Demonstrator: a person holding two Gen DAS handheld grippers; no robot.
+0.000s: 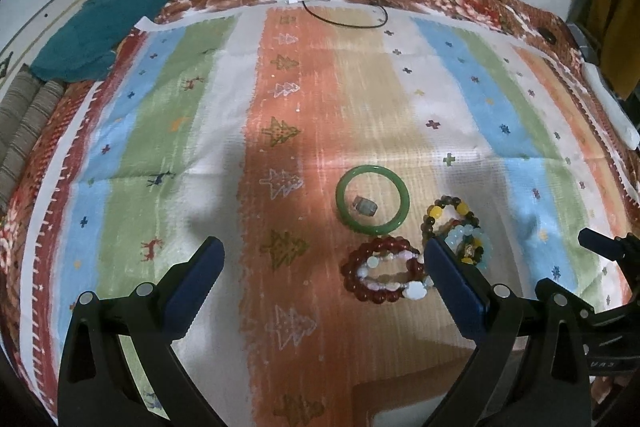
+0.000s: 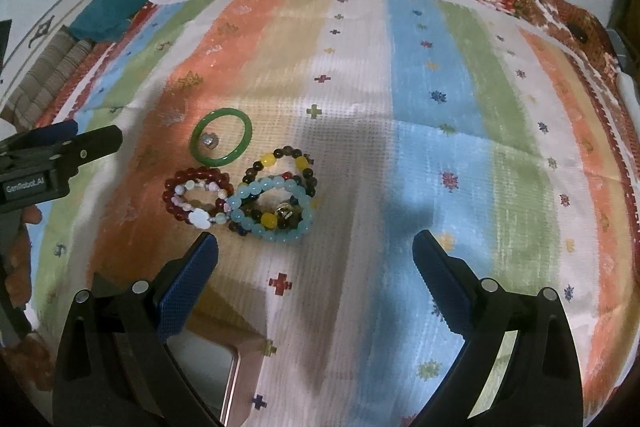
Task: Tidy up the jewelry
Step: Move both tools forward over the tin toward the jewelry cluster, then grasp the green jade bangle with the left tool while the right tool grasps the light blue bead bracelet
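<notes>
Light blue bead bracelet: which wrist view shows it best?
The right wrist view: the light blue bead bracelet lies in the open, its whole loop visible among the darker beads. In the left wrist view, the left gripper's own finger covers part of it.

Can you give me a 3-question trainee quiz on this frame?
1. True or false: the small ring lies inside the green bangle.
2. Which bracelet overlaps the brown-and-yellow one: A) light blue B) dark red?
3. Fill in: both the left gripper and right gripper are ____.

Key: 1 true; 2 A; 3 open.
</notes>
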